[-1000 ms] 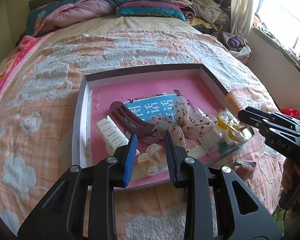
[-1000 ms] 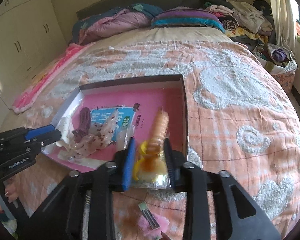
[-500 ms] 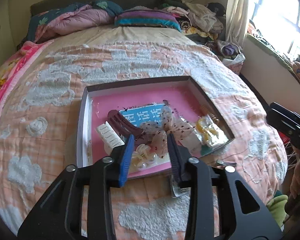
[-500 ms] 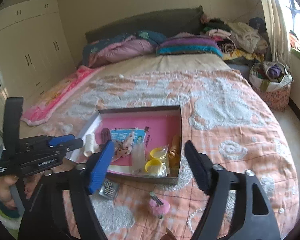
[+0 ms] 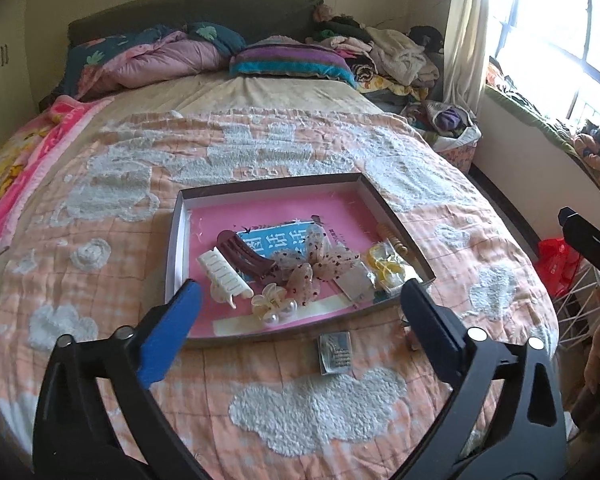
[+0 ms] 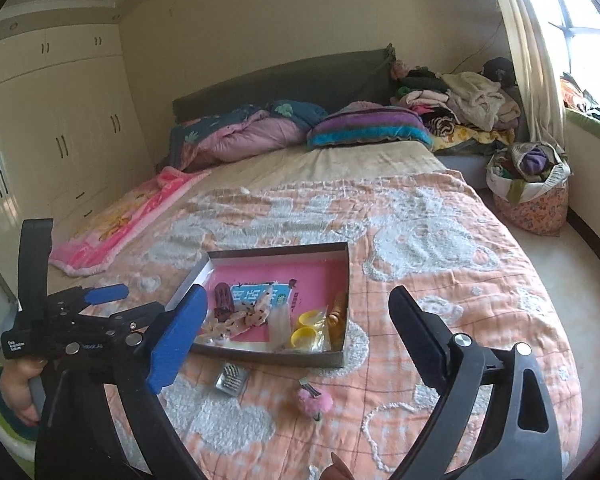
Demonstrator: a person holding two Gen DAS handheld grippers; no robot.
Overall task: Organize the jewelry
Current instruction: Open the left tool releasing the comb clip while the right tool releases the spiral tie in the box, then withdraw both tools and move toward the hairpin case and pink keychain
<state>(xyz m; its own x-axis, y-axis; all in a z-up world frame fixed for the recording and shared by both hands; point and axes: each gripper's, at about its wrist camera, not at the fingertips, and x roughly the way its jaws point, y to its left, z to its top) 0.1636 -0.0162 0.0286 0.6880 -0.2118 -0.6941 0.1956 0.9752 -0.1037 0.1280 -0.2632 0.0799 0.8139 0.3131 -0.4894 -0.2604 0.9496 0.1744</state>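
A shallow box with a pink lining [image 5: 177, 240] lies on the bedspread. Inside it are a white claw clip [image 5: 225, 277], a maroon claw clip [image 5: 247, 257], a dotted bow [image 5: 320, 261], a pearl flower clip [image 5: 274, 306] and bagged yellow rings [image 5: 388, 269]. My left gripper [image 5: 300, 296] hovers before the box's near edge, jaws opening wide, nothing between them. My right gripper [image 6: 298, 300] hangs back from the box [image 6: 342, 354], jaws also opening and empty. On the bedspread in front of the box lie a silver packet [image 6: 231, 378] and a pink pompom clip [image 6: 314, 398].
A patterned orange bedspread [image 5: 100, 280] covers the bed. Pillows and a quilt [image 6: 260, 128] are heaped at the headboard. A clothes pile [image 6: 472, 100] and a full fabric basket [image 6: 528, 188] stand on the right by the window. Wardrobes [image 6: 60, 132] line the left wall.
Both grippers have drawn back and up from the box, and their jaws have gone from narrow to wide. The bagged yellow rings, earlier between the right fingers, now lie in the box.
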